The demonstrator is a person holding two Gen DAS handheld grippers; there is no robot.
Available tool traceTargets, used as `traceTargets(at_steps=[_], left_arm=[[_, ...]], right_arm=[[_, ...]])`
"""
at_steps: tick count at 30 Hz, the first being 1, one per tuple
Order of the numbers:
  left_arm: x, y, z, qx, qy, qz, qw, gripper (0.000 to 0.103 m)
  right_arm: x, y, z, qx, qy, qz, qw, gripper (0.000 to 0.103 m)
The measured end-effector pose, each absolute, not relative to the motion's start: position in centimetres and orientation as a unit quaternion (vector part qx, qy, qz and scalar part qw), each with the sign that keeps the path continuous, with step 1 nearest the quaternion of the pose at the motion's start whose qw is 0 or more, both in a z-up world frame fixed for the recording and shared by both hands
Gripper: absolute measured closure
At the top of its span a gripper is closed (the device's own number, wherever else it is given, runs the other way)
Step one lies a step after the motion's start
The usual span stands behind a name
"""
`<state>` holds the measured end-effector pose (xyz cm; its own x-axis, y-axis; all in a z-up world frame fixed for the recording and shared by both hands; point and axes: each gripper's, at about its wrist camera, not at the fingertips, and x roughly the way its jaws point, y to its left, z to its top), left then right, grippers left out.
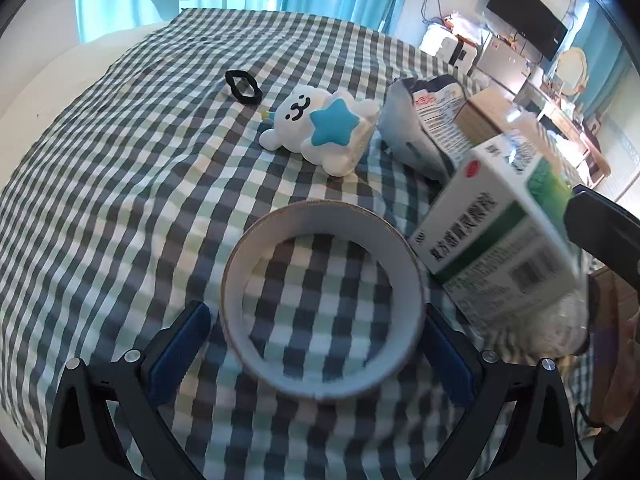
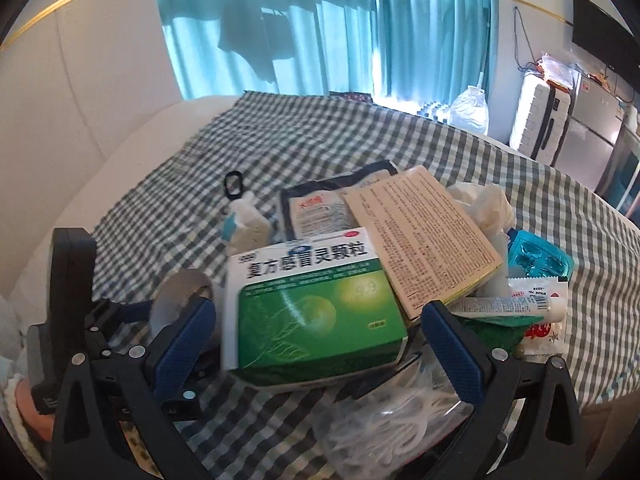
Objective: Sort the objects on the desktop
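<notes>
the left gripper (image 1: 318,336) is spread wide around the tape roll (image 1: 322,300) lying flat on the checked cloth (image 1: 120,200), likely for an outside pinch. the right gripper (image 2: 316,340), equally spread, straddles the green medicine box (image 2: 312,308) atop a pile near the cloth's right edge; no container shows.

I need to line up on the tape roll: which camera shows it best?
The left wrist view: the tape roll lies flat and whole between the open jaws. The right wrist view shows only part of its rim, behind a blue finger pad beside the green medicine box.
</notes>
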<state>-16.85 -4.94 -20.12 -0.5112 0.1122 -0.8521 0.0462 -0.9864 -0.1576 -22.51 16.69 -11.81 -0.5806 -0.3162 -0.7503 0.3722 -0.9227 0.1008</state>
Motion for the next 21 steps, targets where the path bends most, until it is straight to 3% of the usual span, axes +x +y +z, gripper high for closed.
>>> traceTargets(at_steps=[5, 9, 11, 17, 21], left_arm=[[-17.0, -5.2, -20.2, -0.488, -0.073, 0.869, 0.024, 0.001], [-16.7, -5.6, -19.8, -0.481, -0.065, 0.874, 0.027, 0.02], [-16.8, -5.9, -19.7, -0.48, -0.069, 0.874, 0.029, 0.02], [-16.4, -7.2, -18.2, -0.492, -0.127, 0.86, 0.049, 0.02], [-14.8, -7.7, -15.5, -0.478, -0.131, 0.867, 0.048, 0.02]], right_arm=[[-22.6, 15.9, -12.8, 0.423, 0.041, -0.883, 0.199, 0.0], [-22.5, 14.9, -13.4, 0.425, 0.069, -0.882, 0.191, 0.0], [-22.9, 14.7, -13.5, 0.431, 0.067, -0.881, 0.182, 0.007], [-21.7, 15.9, -11.2, 0.436, -0.026, -0.883, 0.172, 0.007], [-19.5, 16.2, -8.4, 0.422, -0.036, -0.891, 0.165, 0.007]])
